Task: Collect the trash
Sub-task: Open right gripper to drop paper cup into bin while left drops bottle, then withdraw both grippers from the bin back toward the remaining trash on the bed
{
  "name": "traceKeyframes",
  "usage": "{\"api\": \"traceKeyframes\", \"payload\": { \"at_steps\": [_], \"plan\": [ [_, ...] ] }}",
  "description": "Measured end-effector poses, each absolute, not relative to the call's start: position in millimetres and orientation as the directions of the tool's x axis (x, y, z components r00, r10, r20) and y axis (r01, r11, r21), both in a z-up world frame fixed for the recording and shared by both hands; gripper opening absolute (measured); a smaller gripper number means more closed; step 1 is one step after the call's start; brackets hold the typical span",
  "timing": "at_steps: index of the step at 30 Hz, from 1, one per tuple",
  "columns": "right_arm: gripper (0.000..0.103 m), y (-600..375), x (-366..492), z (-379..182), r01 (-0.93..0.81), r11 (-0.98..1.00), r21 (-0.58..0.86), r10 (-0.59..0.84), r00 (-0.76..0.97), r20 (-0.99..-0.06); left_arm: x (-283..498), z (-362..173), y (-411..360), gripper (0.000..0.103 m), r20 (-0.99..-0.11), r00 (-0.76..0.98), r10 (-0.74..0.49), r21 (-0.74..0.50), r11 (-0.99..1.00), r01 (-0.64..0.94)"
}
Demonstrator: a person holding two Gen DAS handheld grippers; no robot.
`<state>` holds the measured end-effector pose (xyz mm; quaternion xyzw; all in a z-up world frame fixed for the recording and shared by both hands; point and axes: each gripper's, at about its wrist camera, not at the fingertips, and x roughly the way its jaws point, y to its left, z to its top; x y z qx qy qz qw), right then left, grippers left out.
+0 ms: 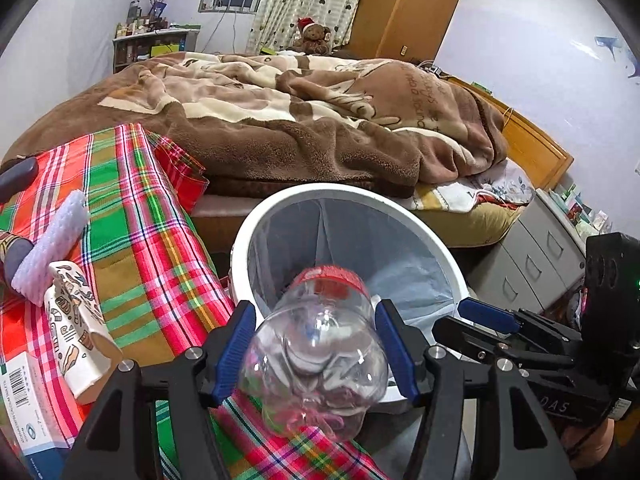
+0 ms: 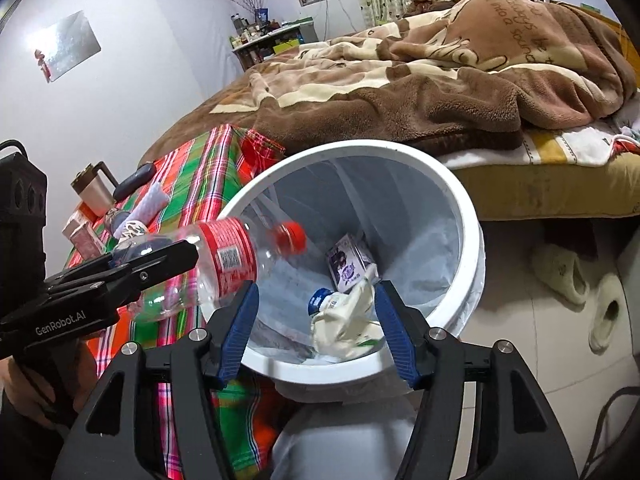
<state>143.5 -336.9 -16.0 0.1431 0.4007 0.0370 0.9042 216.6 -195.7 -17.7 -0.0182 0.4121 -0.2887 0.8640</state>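
My left gripper [image 1: 316,344] is shut on a clear plastic bottle [image 1: 320,364] with a red label and red cap, held by its bottom end. The bottle [image 2: 224,264] lies tilted with its cap over the rim of a white trash bin [image 2: 456,200], which also shows in the left wrist view [image 1: 256,224]. The bin has a pale liner and holds a small carton [image 2: 346,262] and crumpled white packaging [image 2: 348,316]. My right gripper [image 2: 316,328] is open and empty, just above the bin's near rim; it shows at the right of the left wrist view [image 1: 484,320].
A plaid-covered table [image 1: 132,216] left of the bin carries a patterned paper cup [image 1: 76,324], a white foam sleeve [image 1: 52,248], a box [image 1: 24,392] and a tumbler [image 2: 94,190]. A bed with a brown blanket [image 1: 304,120] lies behind. Slippers [image 2: 576,280] are on the floor at right.
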Motion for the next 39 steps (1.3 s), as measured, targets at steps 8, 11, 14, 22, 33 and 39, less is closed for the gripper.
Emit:
{"api": "traceKeyframes", "payload": {
  "at_steps": [8,11,14,22,33,39],
  "plan": [
    [0.062,-333.9,139.2,-6.3,0.033,0.960,0.280,0.178,0.696,-0.695,206.9,-2.8,-181.6,0.063,-0.670,0.536,-0.514,-0.272,0.842,0.467],
    [0.062,-330.9,138.4,-3.4,0.023,0.961,0.276,0.181,0.701,-0.689,202.1,0.3,-175.6,0.063,-0.665,0.545,-0.512,-0.275,0.845,0.458],
    [0.062,-328.2,136.7,-0.6,0.012,0.962,0.272,0.185,0.706,-0.684,197.6,2.2,-169.9,0.063,-0.663,0.552,-0.506,-0.275,0.850,0.449],
    [0.062,-317.0,131.1,6.5,-0.025,0.964,0.263,0.202,0.714,-0.670,178.2,5.1,-144.2,0.063,-0.659,0.579,-0.480,-0.270,0.869,0.414],
    [0.062,-289.2,126.3,14.5,-0.110,0.962,0.250,0.251,0.712,-0.656,155.0,3.0,-102.3,0.063,-0.660,0.621,-0.423,-0.262,0.904,0.337],
    [0.062,-274.4,123.5,16.4,-0.147,0.958,0.245,0.275,0.707,-0.652,141.6,2.2,-82.2,0.063,-0.652,0.657,-0.378,-0.245,0.925,0.290]
  ]
}}
